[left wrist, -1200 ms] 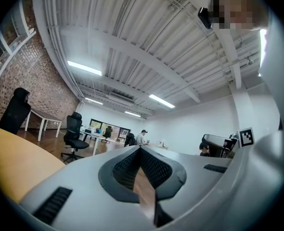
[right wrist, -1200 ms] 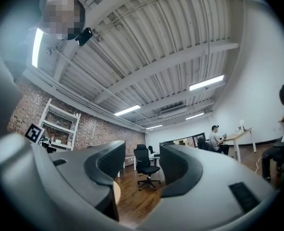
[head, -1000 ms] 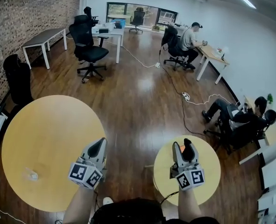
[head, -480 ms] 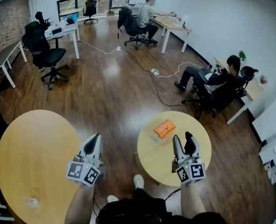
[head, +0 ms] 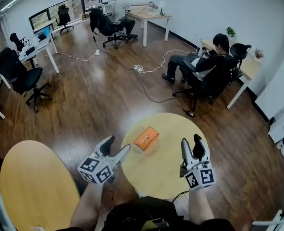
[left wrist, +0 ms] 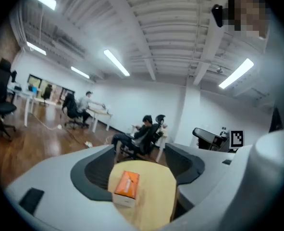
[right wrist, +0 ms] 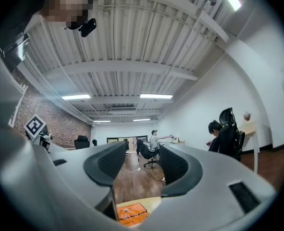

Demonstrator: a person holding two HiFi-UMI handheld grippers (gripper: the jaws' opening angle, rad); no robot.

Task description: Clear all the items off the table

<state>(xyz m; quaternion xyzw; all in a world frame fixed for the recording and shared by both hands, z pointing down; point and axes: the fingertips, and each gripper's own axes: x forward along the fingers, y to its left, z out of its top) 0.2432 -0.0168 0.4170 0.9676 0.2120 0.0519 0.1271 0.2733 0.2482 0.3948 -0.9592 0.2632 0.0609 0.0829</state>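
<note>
An orange tissue box (head: pixel 147 138) lies on the far left part of a small round wooden table (head: pixel 168 172). My left gripper (head: pixel 117 147) hovers at the table's left edge, just short of the box; its jaws have just been opening and stand open with nothing in them. In the left gripper view the box (left wrist: pixel 127 186) sits ahead between the two jaws, not touched. My right gripper (head: pixel 191 142) is open over the table's right side, empty. The right gripper view catches only the box's top (right wrist: pixel 132 213) low down.
A large round table (head: pixel 36 186) stands at the lower left. A person in an office chair (head: pixel 204 66) sits at a desk beyond the small table, another at a far desk (head: pixel 120 6). Cables and a power strip (head: pixel 138 69) lie on the wooden floor.
The view has swung so the small table with the orange box now lies between both grippers. The left jaws, shut before, have spread apart. Both grippers moved toward the small table.
</note>
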